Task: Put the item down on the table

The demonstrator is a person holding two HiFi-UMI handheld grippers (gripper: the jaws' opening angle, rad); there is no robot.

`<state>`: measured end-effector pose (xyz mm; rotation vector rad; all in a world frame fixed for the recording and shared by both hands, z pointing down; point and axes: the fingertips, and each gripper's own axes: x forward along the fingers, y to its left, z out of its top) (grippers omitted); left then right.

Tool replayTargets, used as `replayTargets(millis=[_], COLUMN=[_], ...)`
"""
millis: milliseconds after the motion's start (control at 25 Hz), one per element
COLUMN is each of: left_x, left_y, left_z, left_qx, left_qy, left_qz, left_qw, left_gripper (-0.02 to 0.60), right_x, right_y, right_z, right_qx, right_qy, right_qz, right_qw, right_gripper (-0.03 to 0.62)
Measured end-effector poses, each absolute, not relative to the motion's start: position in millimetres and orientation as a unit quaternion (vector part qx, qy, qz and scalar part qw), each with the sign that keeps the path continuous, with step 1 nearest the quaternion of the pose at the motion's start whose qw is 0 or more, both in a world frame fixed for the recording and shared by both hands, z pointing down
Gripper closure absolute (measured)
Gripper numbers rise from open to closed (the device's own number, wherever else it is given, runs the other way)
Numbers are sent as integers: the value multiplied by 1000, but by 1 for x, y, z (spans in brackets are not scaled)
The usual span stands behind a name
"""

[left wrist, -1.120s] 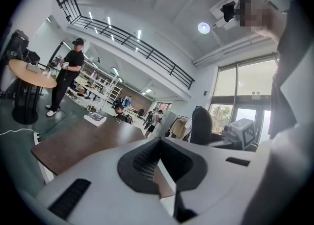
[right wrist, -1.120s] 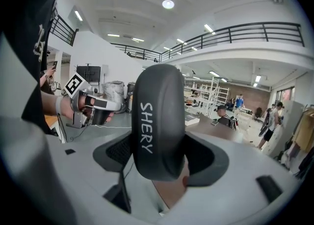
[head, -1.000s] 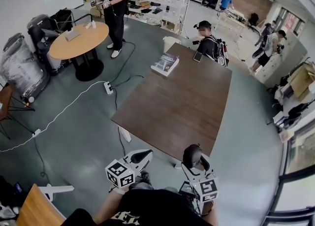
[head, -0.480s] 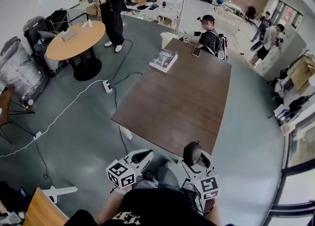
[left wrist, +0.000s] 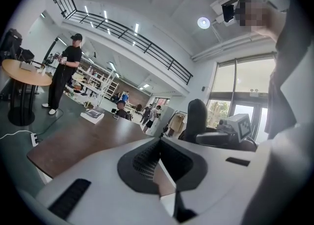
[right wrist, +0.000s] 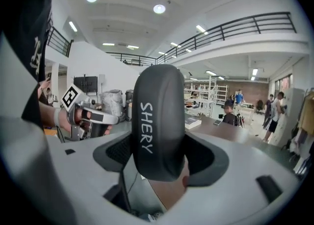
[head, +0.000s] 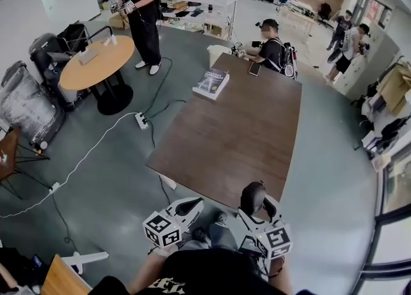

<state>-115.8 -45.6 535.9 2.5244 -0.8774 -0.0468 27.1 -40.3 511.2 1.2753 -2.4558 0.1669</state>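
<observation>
A black oval item (head: 252, 196) marked "SHERY" (right wrist: 158, 121) stands upright between the jaws of my right gripper (head: 255, 204), which is shut on it. It hangs just short of the near edge of the long brown table (head: 237, 126). My left gripper (head: 191, 204) is level with it on the left, jaws shut with nothing between them (left wrist: 159, 162). In the left gripper view the held item (left wrist: 197, 121) shows to the right. The table top (left wrist: 88, 136) stretches away ahead.
A book (head: 213, 83) lies on the table's far left corner and a phone (head: 254, 69) near its far end, where a person (head: 270, 46) sits. A round table (head: 96, 62), a standing person (head: 138, 4) and a power strip with cables (head: 141, 120) are to the left.
The view has drifted slightly and my feet now show below the grippers. Both grippers keep the same pose; the right one still holds the black item.
</observation>
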Motion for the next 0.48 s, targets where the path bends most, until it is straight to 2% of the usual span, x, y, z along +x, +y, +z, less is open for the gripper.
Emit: replayTargets(millis=[480], left_x=[-83], left_y=[-81], left_z=[534], left_qx=[922], left_qy=[-317], left_qz=[4], left_qw=[221], left_gripper=[575], right_x=[64], right_y=[-77], right_z=[514], right_qx=[480], right_qy=[-851], right_qz=[69], right_qw=[203], right_gripper=[279])
